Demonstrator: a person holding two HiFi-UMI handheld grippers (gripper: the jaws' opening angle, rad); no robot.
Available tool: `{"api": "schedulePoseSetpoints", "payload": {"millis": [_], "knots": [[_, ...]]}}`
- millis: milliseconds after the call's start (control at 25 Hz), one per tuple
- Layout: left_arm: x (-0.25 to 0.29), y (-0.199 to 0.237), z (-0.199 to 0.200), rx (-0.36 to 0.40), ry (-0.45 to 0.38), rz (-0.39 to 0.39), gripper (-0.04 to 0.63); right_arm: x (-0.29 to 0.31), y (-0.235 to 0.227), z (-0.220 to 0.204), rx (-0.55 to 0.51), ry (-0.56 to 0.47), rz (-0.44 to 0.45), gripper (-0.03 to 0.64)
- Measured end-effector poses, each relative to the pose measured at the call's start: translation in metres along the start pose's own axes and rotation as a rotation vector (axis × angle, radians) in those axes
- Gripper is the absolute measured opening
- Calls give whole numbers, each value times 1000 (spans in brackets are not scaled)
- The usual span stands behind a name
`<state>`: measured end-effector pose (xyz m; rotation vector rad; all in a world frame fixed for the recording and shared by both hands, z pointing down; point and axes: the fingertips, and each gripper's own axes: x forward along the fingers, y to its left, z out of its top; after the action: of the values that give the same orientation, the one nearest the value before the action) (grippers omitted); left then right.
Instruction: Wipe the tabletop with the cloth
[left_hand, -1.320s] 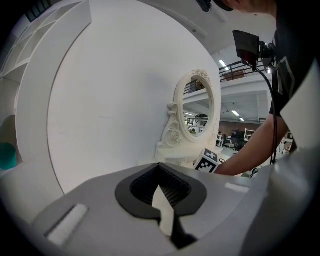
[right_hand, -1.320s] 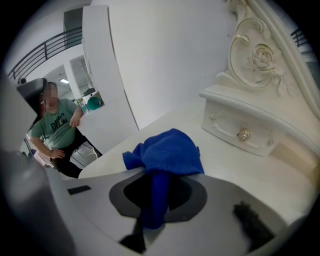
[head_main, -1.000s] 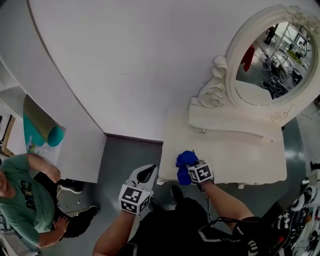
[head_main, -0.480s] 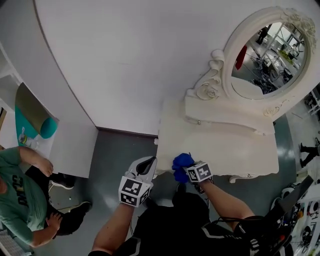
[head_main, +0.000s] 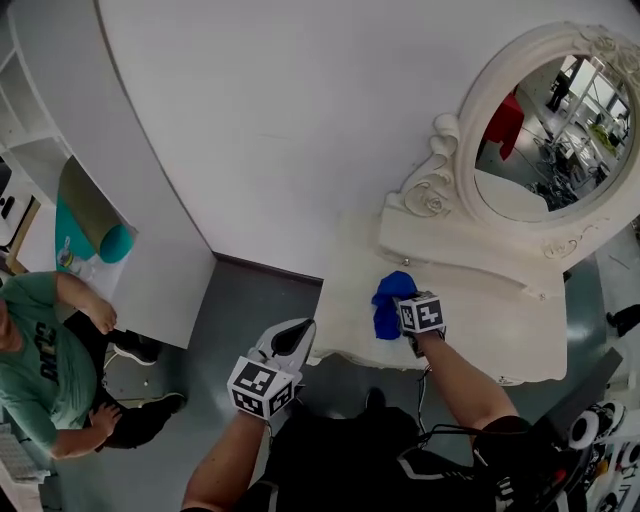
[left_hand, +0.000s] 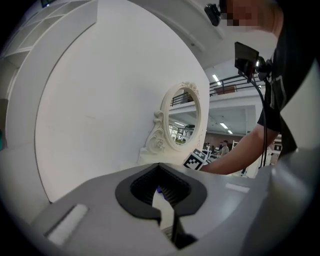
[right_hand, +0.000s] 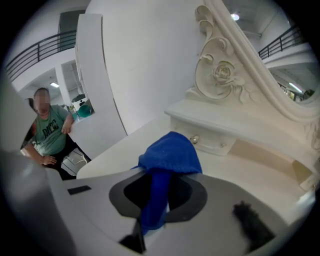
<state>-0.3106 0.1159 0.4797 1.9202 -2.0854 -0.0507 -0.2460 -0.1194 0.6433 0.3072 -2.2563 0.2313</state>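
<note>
A blue cloth (head_main: 391, 300) lies bunched on the cream dressing table (head_main: 480, 325), near its left end. My right gripper (head_main: 403, 310) is shut on the cloth and holds it down on the tabletop. In the right gripper view the cloth (right_hand: 170, 152) spills out forward from between the jaws of the right gripper (right_hand: 157, 200) onto the tabletop (right_hand: 125, 147), just short of a small drawer knob (right_hand: 195, 140). My left gripper (head_main: 292, 338) hangs off the table's left front corner, above the floor, jaws together and holding nothing. In its own view the left gripper (left_hand: 162, 200) points toward the table.
An ornate oval mirror (head_main: 545, 130) on a low drawer shelf (head_main: 460, 255) stands along the table's back. A curved white wall (head_main: 280, 130) rises behind. A person in a green shirt (head_main: 40, 370) crouches at the far left, beside a teal roll (head_main: 100, 255).
My right gripper has slid the cloth from the table's front left edge farther in, toward the drawer shelf. The left gripper has stayed off the corner.
</note>
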Motion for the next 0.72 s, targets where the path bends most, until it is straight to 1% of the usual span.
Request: {"api": "schedulePoseSetpoints", "payload": {"millis": [80,240,360,440,560,720], "knots": [[2,-7,0,-12,0,18,6,8,-17,6,-7,12,-2,54],[9,-21,-8,39,44,71,6,25,-44,6,-26,52,4,54],[19,-30,-14,42,82,91,6,33,-68,-1,-2,76,-1,54],[18,-30,-17,32,95,118,6,41,-67,0,15,67,26,54],[14,-27,-21,23,97,161,6,48,-56,1,-14,62,54,54],[19,-28,-18,25,86,168,6,40,-48,-11,-21,78,62,54]]}}
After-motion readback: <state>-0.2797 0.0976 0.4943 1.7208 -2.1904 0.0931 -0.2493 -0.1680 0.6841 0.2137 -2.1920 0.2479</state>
